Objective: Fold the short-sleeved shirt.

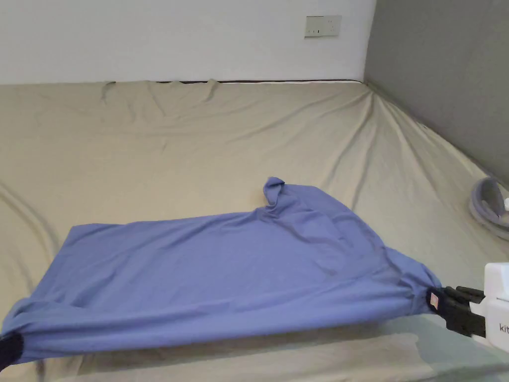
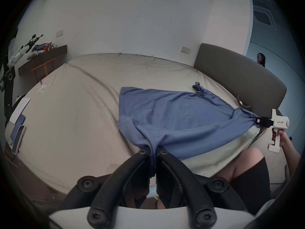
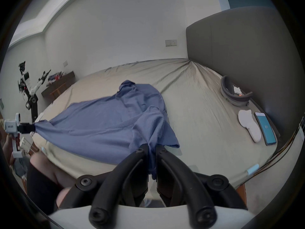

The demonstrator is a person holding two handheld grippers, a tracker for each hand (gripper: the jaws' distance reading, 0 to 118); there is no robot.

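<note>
Shirt (image 1: pixel 223 263) stretched between both claws over the bed (image 1: pixel 199 139) | left claw (image 2: pixel 152 150) pinches one end | right claw (image 3: pixel 152 147) pinches the other

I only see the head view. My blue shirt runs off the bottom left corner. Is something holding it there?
Observer: Yes. The left gripper view shows the left hand-held gripper with both jaws pressed on a bunched corner of the blue shirt.
Operator: What's beside the grey round thing on my right?
Observer: The right gripper view shows a white object and a phone lying on the bed near it.
Operator: Anyone else around?
Observer: The left gripper view shows another person beyond the headboard.
</note>
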